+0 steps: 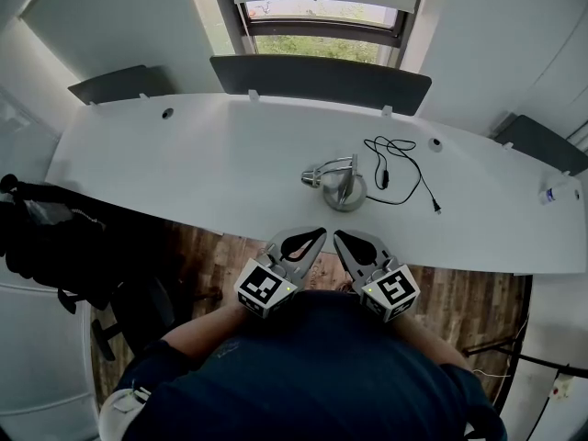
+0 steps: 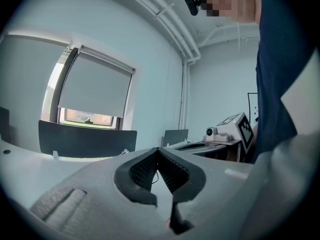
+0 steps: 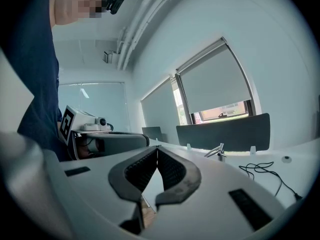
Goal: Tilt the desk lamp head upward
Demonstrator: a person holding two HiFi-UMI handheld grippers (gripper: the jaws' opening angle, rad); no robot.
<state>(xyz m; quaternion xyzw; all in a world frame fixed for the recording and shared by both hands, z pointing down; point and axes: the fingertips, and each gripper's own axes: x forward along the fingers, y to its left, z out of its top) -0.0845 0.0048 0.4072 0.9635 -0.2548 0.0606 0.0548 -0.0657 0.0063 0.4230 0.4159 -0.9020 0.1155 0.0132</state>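
The silver desk lamp (image 1: 336, 184) stands on the white desk (image 1: 184, 168) near its front edge, with a round base and its head (image 1: 311, 177) folded low to the left. In the right gripper view the lamp (image 3: 218, 151) peeks over the gripper body. Its black cable (image 1: 402, 171) trails to the right. My left gripper (image 1: 321, 232) and right gripper (image 1: 337, 235) are held side by side just in front of the desk edge, short of the lamp. Both are shut with nothing between the jaws, their tips (image 2: 158, 149) (image 3: 157, 147) pressed together.
Dark divider panels (image 1: 320, 79) line the far edge of the desk below a window. A chair with black clothing (image 1: 50, 242) stands at the left. A small bottle (image 1: 555, 192) sits at the desk's right end. Wooden floor (image 1: 220, 260) shows under the grippers.
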